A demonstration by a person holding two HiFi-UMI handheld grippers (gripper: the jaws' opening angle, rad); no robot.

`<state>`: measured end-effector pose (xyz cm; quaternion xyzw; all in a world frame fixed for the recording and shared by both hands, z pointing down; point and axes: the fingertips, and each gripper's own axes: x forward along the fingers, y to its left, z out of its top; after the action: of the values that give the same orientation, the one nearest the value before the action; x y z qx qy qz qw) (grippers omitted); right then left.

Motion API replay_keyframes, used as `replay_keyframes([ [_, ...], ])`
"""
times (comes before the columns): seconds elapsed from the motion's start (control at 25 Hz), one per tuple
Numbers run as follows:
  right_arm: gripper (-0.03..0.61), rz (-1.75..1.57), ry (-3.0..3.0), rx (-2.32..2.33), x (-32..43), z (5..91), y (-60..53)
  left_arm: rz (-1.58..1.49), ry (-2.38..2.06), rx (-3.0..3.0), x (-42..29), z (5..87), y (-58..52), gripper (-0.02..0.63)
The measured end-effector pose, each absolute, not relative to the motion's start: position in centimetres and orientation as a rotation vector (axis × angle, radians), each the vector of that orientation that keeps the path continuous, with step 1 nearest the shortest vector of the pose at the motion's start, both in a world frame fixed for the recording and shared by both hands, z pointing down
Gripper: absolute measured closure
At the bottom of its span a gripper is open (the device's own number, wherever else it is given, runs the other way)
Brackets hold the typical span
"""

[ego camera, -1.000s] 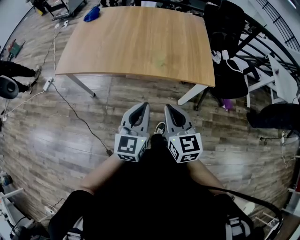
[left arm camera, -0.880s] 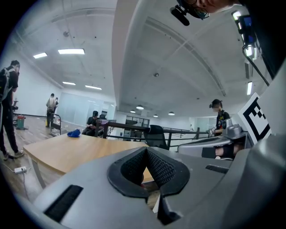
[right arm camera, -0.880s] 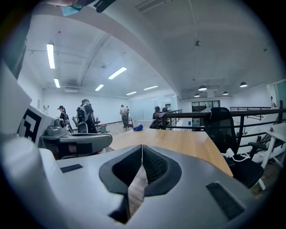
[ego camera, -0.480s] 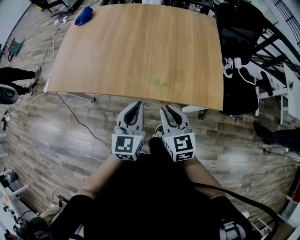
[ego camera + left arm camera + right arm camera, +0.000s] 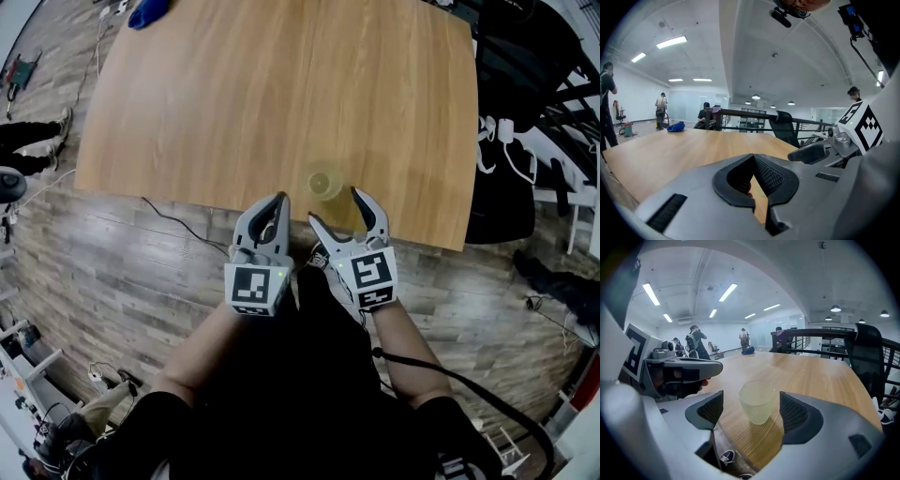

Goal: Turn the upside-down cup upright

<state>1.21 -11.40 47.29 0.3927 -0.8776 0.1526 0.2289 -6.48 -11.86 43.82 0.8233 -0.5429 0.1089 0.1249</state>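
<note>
A translucent yellowish cup [image 5: 324,183] stands on the wooden table [image 5: 234,94] close to its front edge. In the right gripper view the cup [image 5: 757,401] looks wider at the top than at its base, and I cannot tell which end is the mouth. My right gripper [image 5: 336,208] is just short of the cup, and its jaws are opening. The cup sits ahead, framed between the pads [image 5: 793,412] and untouched. My left gripper [image 5: 275,204] hangs at the table edge left of the cup, shut with nothing in it [image 5: 757,177].
A blue object [image 5: 148,11] lies at the table's far left corner. A black chair [image 5: 525,56] stands at the right of the table. Cables [image 5: 178,223] run over the wood floor below the front edge. People stand far off in the room.
Both grippers have moved forward from over the floor to the table's front edge. The right jaws went from shut to wide open. The cup is now close ahead.
</note>
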Motion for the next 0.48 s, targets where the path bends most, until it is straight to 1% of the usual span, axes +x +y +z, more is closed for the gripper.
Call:
replay_keyframes([
  [0.08, 0.244, 0.408, -2.399, 1.074, 0.9, 48.6, -12.9, 0.32, -1.546, 2.379, -6.8, 45.4, -12.8, 0.611],
  [0.2, 0.225, 0.403, -2.395, 1.06, 0.1, 50.0, -14.7, 0.33, -1.498, 2.384, -7.1, 47.4, -13.6, 0.611],
  [0.48, 0.222, 0.297, -2.397, 1.061, -1.8, 51.1, -16.9, 0.325, -1.438, 2.334, -7.9, 51.2, -14.1, 0.611],
])
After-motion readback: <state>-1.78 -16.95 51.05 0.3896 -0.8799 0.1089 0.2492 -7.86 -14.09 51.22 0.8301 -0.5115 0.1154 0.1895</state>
